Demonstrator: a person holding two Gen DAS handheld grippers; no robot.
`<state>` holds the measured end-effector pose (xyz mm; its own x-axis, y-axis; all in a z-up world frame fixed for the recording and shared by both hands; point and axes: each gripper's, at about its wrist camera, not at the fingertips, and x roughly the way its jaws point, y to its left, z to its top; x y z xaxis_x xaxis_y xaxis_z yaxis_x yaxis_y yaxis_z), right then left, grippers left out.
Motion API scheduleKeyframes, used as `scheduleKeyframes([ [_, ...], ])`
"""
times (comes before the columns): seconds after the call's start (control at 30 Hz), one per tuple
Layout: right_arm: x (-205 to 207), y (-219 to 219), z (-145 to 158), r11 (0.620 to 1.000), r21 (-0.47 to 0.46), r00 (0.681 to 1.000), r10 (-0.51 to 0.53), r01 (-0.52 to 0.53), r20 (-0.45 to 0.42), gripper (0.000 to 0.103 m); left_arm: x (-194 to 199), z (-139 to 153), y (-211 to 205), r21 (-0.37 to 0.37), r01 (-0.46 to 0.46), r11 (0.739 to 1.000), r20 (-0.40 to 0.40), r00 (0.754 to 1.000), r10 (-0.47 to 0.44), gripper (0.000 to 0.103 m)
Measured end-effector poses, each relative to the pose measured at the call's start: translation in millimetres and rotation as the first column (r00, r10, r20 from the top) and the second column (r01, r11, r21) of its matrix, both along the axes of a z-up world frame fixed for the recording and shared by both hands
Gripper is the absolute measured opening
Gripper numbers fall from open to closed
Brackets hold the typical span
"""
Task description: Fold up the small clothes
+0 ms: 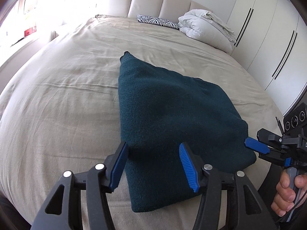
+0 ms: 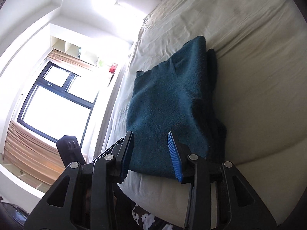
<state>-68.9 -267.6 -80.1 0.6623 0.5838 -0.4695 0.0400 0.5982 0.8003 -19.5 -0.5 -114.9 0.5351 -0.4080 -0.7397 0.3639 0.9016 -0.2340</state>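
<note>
A dark teal knit garment [image 1: 172, 111] lies folded on the beige bed [image 1: 57, 95], one corner pointing toward the headboard. My left gripper [image 1: 153, 153] is open, its blue-padded jaws straddling the garment's near edge. My right gripper [image 2: 150, 141] is open too, its jaws on either side of the garment's [image 2: 168, 99] right-hand edge. In the left wrist view the right gripper [image 1: 255, 145] shows at the garment's right corner, held by a hand. The left gripper's body shows in the right wrist view as a black block [image 2: 71, 149].
A zebra-print pillow [image 1: 157, 21] and a bunched white duvet [image 1: 207, 28] lie by the padded headboard [image 1: 149, 2]. White wardrobe doors [image 1: 268, 38] stand to the right. A window [image 2: 55, 103] with curtains is on the left side of the bed [image 2: 249, 57].
</note>
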Motion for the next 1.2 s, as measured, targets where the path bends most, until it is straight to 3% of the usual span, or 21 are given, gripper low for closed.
scheduleKeyframes([
  [0.07, 5.6, 7.4, -5.1, 0.999, -0.042, 0.999, 0.026, -0.027, -0.031, 0.041, -3.8, 0.3, 0.5, -0.002, 0.003, 1.000, 0.005, 1.000, -0.003, 0.058],
  [0.13, 5.5, 4.4, -24.8, 0.997, -0.077, 0.993, 0.005, -0.014, -0.121, 0.040, -8.3, 3.8, 3.1, -0.008, 0.005, 1.000, 0.018, 1.000, -0.005, 0.060],
  [0.23, -0.3, -3.8, -32.2, 0.999, -0.035, 0.994, -0.026, 0.022, -0.103, 0.039, -20.2, 20.0, 10.2, -0.001, -0.018, 1.000, 0.092, 0.996, 0.018, 0.068],
  [0.3, -3.7, -3.7, -19.7, 0.994, -0.106, 0.994, -0.042, 0.031, -0.100, 0.041, -31.8, 40.1, 16.2, 0.012, -0.048, 0.999, 0.197, 0.979, 0.045, 0.086],
  [0.37, -7.8, -4.3, -0.4, 0.973, -0.219, 0.994, -0.088, 0.070, -0.072, 0.041, -46.7, 64.0, 21.4, 0.030, -0.097, 0.995, 0.332, 0.940, 0.082, 0.103],
  [0.43, -13.3, -0.6, 25.0, 0.929, -0.350, 0.990, -0.136, 0.121, -0.020, 0.042, -62.2, 86.8, 24.3, 0.043, -0.141, 0.989, 0.453, 0.885, 0.107, 0.103],
  [0.53, -21.2, 10.7, 67.9, 0.825, -0.521, 0.975, -0.194, 0.221, 0.107, 0.044, -78.6, 114.3, 22.7, 0.075, -0.203, 0.976, 0.567, 0.814, 0.126, 0.103],
  [0.6, -27.9, 21.8, 94.8, 0.748, -0.595, 0.955, -0.218, 0.295, 0.199, 0.059, -88.4, 129.8, 20.9, 0.089, -0.253, 0.963, 0.609, 0.779, 0.149, 0.103],
  [0.63, -32.2, 28.0, 107.7, 0.716, -0.613, 0.942, -0.225, 0.334, 0.251, 0.065, -92.1, 136.6, 20.9, 0.089, -0.261, 0.961, 0.614, 0.774, 0.153, 0.103],
  [0.7, -45.8, 35.8, 131.6, 0.676, -0.612, 0.906, -0.225, 0.410, 0.359, 0.091, -97.4, 150.6, 23.3, 0.070, -0.234, 0.970, 0.609, 0.780, 0.144, 0.103],
  [0.73, -53.1, 40.0, 141.7, 0.657, -0.602, 0.881, -0.231, 0.454, 0.413, 0.098, -100.2, 156.2, 25.6, 0.053, -0.227, 0.972, 0.608, 0.780, 0.149, 0.103],
  [0.77, -58.2, 42.4, 153.9, 0.632, -0.592, 0.854, -0.244, 0.500, 0.460, 0.103, -103.8, 159.4, 28.3, 0.042, -0.245, 0.969, 0.602, 0.780, 0.171, 0.103],
  [0.83, -62.6, 45.2, 175.7, 0.585, -0.587, 0.816, -0.265, 0.560, 0.513, 0.103, -101.9, 162.6, 29.4, 0.065, -0.281, 0.958, 0.559, 0.805, 0.198, 0.103],
  [0.93, -66.7, 51.0, 196.1, 0.591, -0.587, 0.819, -0.257, 0.553, 0.512, 0.103, -95.7, 155.5, 33.5, 0.059, -0.263, 0.963, 0.484, 0.851, 0.203, 0.103],
  [1.03, -70.4, 53.3, 202.0, 0.624, -0.562, 0.825, -0.271, 0.542, 0.495, 0.103, -86.8, 141.3, 29.3, 0.126, -0.293, 0.948, 0.433, 0.876, 0.213, 0.103],
  [1.2, -58.4, 55.5, 177.3, 0.630, -0.627, 0.888, -0.300, 0.459, 0.349, 0.103, -77.5, 114.4, 23.4, 0.147, -0.256, 0.955, 0.318, 0.927, 0.199, 0.103],
])
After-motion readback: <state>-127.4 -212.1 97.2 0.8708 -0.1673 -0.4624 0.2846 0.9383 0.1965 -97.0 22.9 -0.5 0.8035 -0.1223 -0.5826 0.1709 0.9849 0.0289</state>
